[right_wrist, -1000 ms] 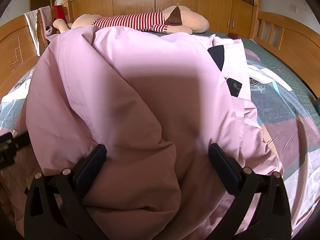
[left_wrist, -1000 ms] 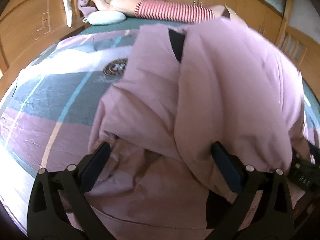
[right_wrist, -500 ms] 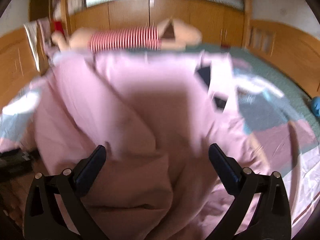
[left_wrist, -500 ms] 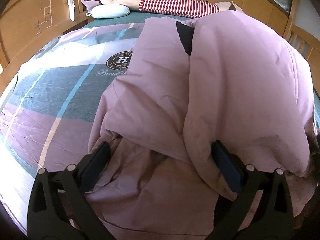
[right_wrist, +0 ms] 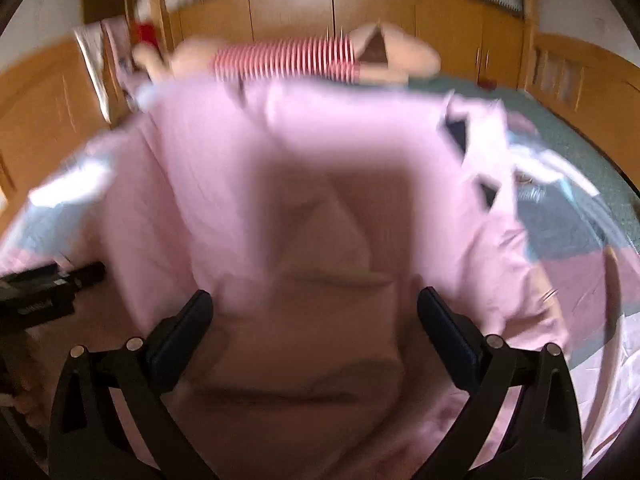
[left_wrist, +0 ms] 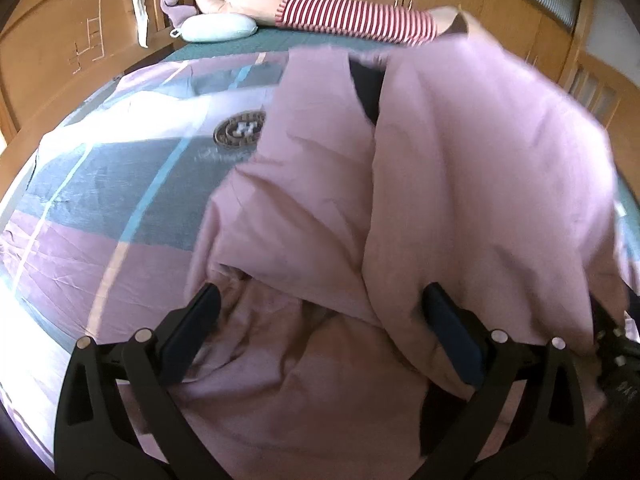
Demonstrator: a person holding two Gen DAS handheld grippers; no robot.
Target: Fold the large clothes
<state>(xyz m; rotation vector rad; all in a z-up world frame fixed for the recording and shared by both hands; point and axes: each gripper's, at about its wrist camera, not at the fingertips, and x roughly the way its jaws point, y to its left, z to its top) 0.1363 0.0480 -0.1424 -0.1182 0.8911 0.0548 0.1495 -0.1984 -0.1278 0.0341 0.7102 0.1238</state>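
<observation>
A large pink garment (left_wrist: 420,184) with a dark inner collar lies bunched on the bed and fills most of both views; it also shows in the right wrist view (right_wrist: 320,184), blurred by motion. My left gripper (left_wrist: 320,320) is open, its fingers wide apart with pink cloth lying between and over them. My right gripper (right_wrist: 316,316) is open too, its fingers spread over the cloth. The other gripper shows at the right edge of the left wrist view (left_wrist: 616,344) and at the left edge of the right wrist view (right_wrist: 44,288).
The bed has a patchwork sheet (left_wrist: 120,184) in grey, purple and white with a round emblem (left_wrist: 240,130). A long striped plush toy (left_wrist: 352,14) and a pale blue pillow (left_wrist: 218,28) lie at the head. Wooden boards and cupboards (right_wrist: 440,28) surround the bed.
The pink cloth that was piled high in front of the right gripper has dropped lower and spread out. The right view has tilted up. The left gripper has hardly moved.
</observation>
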